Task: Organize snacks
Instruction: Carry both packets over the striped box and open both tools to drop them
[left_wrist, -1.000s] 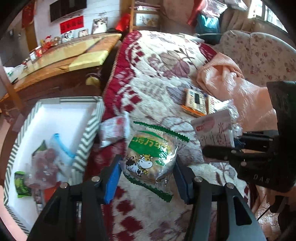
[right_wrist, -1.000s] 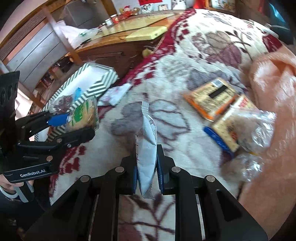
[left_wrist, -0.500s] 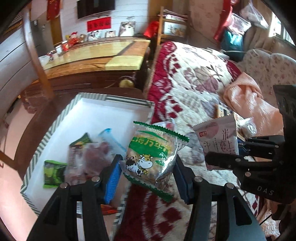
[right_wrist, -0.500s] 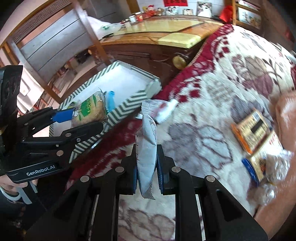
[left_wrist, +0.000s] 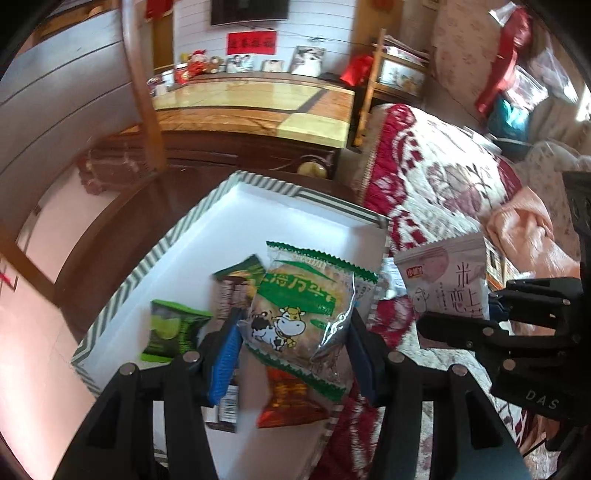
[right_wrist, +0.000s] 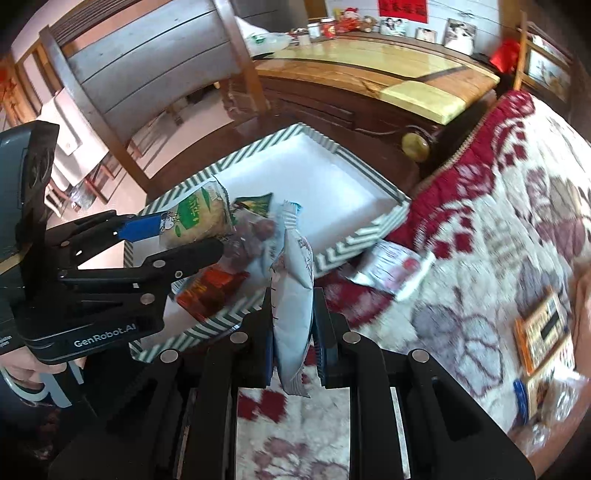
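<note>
While loose packets (left_wrist: 173, 328) crowd the striped tray (left_wrist: 295, 192), the left gripper (left_wrist: 291, 354) clamps a green cow-printed packet (left_wrist: 303, 314). Beside the tray's edge, the right gripper (right_wrist: 291, 325) pinches a flat white packet (right_wrist: 291, 295).

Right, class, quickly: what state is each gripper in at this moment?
Left gripper: closed on the green cow-print snack packet.
Right gripper: closed on the white snack packet.

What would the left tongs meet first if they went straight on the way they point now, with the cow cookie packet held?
Probably the striped box: the left tongs, gripping the cow cookie packet, point down into it, toward the orange packet just below. Depth is unclear.
</note>
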